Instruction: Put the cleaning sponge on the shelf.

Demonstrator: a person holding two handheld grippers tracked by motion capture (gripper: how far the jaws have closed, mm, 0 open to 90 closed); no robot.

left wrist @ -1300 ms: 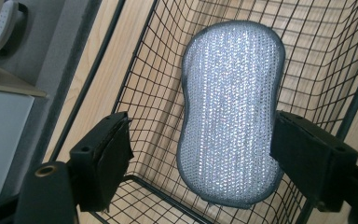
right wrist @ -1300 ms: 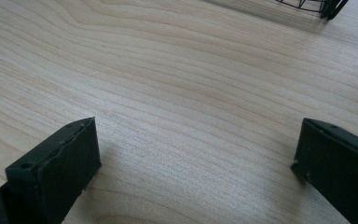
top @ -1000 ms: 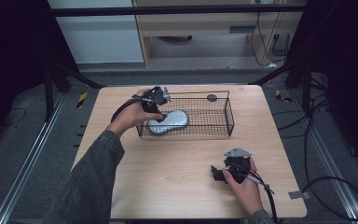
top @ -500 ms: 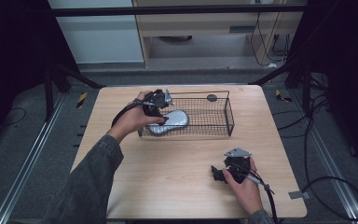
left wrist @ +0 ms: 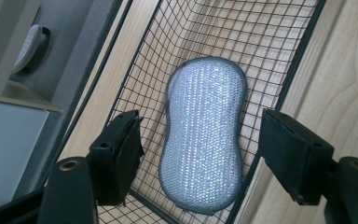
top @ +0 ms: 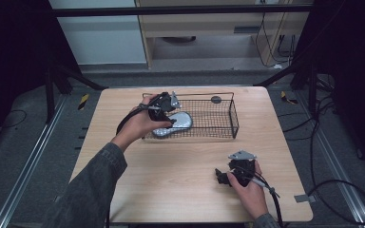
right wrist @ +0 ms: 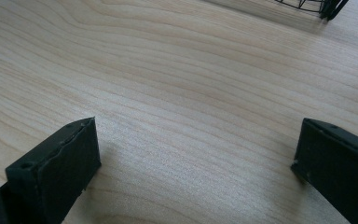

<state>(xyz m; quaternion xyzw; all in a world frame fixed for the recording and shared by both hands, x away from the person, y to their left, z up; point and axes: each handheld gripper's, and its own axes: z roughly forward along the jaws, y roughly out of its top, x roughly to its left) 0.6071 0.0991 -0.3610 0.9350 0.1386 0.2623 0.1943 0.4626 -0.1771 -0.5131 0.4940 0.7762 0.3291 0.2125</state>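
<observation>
A silver-grey mesh sponge [top: 179,121] [left wrist: 203,140] lies flat on the floor of a black wire basket [top: 233,116] [left wrist: 279,51], at the basket's left end. A hand holds my left gripper [top: 170,121] [left wrist: 200,119] over that end, pointing down at the sponge. Its jaws have just been closing but still stand apart, one on each side of the sponge, and neither pad touches it. My right gripper [top: 221,176] [right wrist: 196,130] rests low over the wooden table [top: 171,190] near the front right. It is open with bare wood between its fingers.
The basket stands at the back middle of the table. A small dark disc [top: 216,99] sits by its far rim. Cables trail from both grippers. Dark frame legs and a grey floor surround the table.
The left hand has shifted a little to the right, further over the basket's left end and the sponge. The right hand has stayed in place.
</observation>
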